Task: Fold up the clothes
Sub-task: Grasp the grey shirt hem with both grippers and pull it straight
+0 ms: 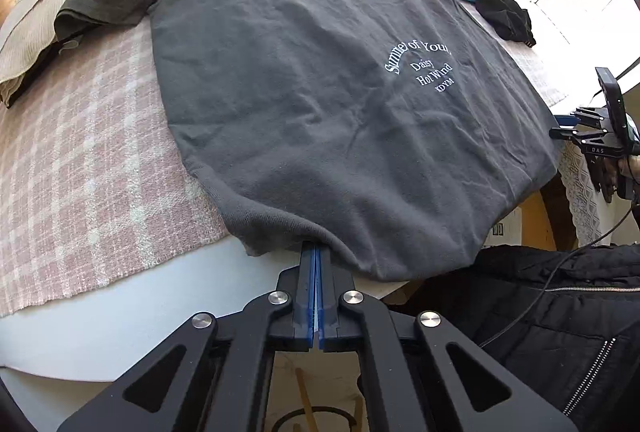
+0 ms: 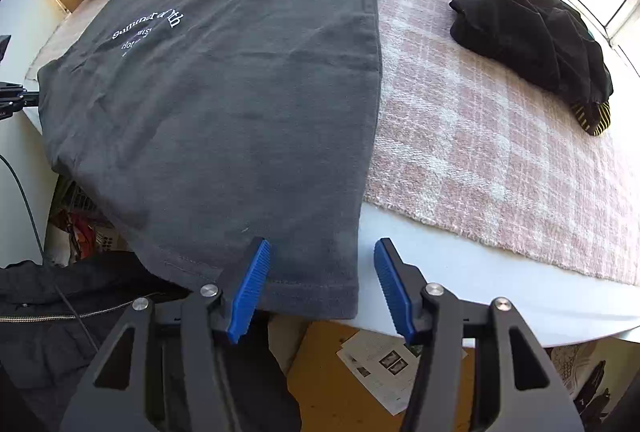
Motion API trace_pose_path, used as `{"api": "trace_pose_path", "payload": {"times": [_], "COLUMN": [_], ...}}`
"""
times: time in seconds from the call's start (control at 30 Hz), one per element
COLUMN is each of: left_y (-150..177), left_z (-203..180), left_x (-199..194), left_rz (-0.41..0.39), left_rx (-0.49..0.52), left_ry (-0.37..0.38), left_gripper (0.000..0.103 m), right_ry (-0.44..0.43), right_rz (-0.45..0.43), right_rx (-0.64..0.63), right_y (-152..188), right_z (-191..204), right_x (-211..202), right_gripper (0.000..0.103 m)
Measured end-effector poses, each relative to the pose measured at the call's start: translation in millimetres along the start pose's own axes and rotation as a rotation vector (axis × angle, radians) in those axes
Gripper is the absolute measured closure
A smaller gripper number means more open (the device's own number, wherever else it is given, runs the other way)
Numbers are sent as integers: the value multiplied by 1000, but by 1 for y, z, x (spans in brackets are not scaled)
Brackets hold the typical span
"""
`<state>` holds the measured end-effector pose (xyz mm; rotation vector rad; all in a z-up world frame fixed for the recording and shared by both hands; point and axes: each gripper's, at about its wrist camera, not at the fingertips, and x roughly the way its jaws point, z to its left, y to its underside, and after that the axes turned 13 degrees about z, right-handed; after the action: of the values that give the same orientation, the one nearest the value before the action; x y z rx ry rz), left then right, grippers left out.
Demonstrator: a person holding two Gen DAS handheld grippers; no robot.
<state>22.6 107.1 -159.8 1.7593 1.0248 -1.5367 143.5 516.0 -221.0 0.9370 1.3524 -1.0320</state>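
My left gripper (image 1: 316,252) has its jaws pressed together on the near hem of the grey T-shirt (image 1: 320,91), close to the hem's left corner. The shirt lies spread flat on the checked blanket (image 1: 80,135), daisy print at the far end, and runs away from me toward 12 o'clock. That is its long axis: hem at 6, collar end at 12. The near edge droops a little over the front lip of the table (image 1: 120,312).

My right gripper (image 2: 320,264) stands with its jaws apart, straddling the hem near its right corner. The left blue pad sits on or just over the cloth, the right pad is off the shirt over bare white tabletop, and nothing is pinched between them. I'd judge the right corner lies just toward 11 o'clock of that gripper's middle, so closing there would catch it.

Each gripper is nearest its own corner, the two at opposite ends of one hem line running 9 to 3. With both corners held, a lengthwise fold would carry the hem straight up toward 12.

The shirt's left sleeve is out to 10 o'clock; on the right I see only a straight edge and can't tell if a sleeve is tucked under. More clothes (image 2: 520,19) are heaped at 1 to 2 o'clock, well apart.
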Motion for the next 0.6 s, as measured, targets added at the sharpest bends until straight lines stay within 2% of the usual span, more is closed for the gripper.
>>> {"api": "trace_pose_path", "payload": {"times": [0.03, 0.07, 0.17, 0.27, 0.33, 0.43, 0.5, 0.53, 0.6], "left_y": [-4, -7, -24, -31, -17, 8, 19, 23, 24], "left_z": [-4, -7, -5, 11, 25, 41, 46, 48, 51], "left_x": [-7, -15, -41, -62, -65, -48, -30, -22, -10], "left_rz": [-8, -19, -53, -67, -50, 25, 78, 96, 112], "left_rx": [13, 25, 53, 64, 72, 69, 76, 81, 94], "left_ry": [15, 33, 27, -15, -36, -97, -139, -155, -174], "left_gripper": [103, 103, 103, 103, 103, 102, 96, 92, 90], "right_ry": [2, -1, -51, -104, -108, -89, -84, -85, -92], "right_rz": [-3, 1, -32, -99, -131, -129, -126, -123, -119], "right_rx": [-15, -22, -22, -14, -1, -6, -6, -2, 9], "right_y": [-1, -3, -9, -15, -21, -26, -25, -25, -26], "right_z": [3, 4, 3, -4, -11, -11, -9, -8, -11], "right_x": [-1, -2, -15, -39, -55, -60, -61, -60, -56], "right_gripper": [85, 96, 97, 97, 97, 97, 97, 97, 97]}}
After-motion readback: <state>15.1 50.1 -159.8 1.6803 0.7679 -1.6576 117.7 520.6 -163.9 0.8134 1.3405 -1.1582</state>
